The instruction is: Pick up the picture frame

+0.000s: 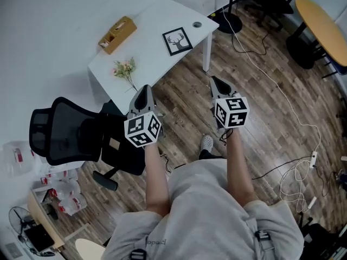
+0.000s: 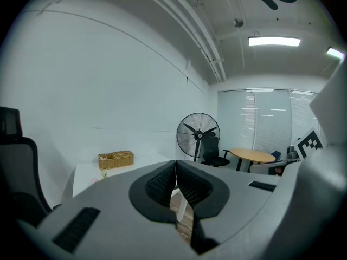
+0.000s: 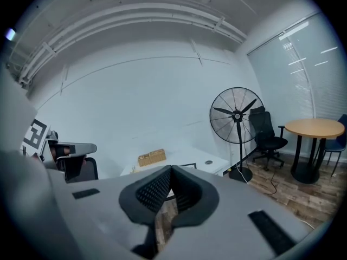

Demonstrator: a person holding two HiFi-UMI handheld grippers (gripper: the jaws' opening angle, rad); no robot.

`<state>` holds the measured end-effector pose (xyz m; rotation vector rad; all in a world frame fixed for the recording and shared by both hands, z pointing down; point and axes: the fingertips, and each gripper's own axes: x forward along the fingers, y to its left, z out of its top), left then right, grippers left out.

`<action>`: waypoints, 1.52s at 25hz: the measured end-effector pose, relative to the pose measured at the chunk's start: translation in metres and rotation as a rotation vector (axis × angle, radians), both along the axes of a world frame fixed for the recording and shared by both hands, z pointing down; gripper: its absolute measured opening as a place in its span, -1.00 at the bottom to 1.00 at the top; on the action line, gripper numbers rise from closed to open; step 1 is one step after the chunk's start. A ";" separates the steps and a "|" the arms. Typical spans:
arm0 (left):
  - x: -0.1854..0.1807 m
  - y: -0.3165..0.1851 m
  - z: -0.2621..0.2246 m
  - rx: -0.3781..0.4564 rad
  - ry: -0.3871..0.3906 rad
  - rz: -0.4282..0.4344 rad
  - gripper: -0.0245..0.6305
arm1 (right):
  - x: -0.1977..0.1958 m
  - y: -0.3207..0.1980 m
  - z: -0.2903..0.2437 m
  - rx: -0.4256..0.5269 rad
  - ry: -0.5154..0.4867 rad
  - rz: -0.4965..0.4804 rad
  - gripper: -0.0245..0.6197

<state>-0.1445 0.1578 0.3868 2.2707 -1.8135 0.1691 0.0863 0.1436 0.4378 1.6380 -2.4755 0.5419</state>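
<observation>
Lying on desk (image 1: 154, 23), picture frame (image 1: 177, 40), well beyond left claw (image 1: 143, 90), right claw (image 1: 215, 82), both clenched empty

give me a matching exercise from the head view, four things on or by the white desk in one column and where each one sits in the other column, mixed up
Things
1. picture frame
2. wicker basket
3. flower sprig
4. office chair

Places
A. standing on the floor, by the left end of the desk
B. lying flat on the desk, toward its right end
C. on the desk's near left part
D. at the desk's far edge, left of the middle

Pairs: 1-B, 2-D, 3-C, 4-A
</observation>
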 end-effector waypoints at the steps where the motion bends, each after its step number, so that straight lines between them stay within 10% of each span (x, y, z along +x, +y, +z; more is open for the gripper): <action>1: 0.000 -0.005 -0.001 0.006 0.000 -0.014 -0.85 | 0.003 -0.006 0.003 -0.003 -0.005 -0.004 -0.85; 21: 0.030 -0.081 0.039 -0.031 0.021 -0.051 -0.85 | 0.051 -0.066 0.040 -0.046 -0.012 -0.018 -0.85; 38: -0.002 -0.248 0.036 -0.031 0.111 -0.081 -0.85 | 0.020 -0.232 0.030 -0.046 0.011 -0.035 -0.85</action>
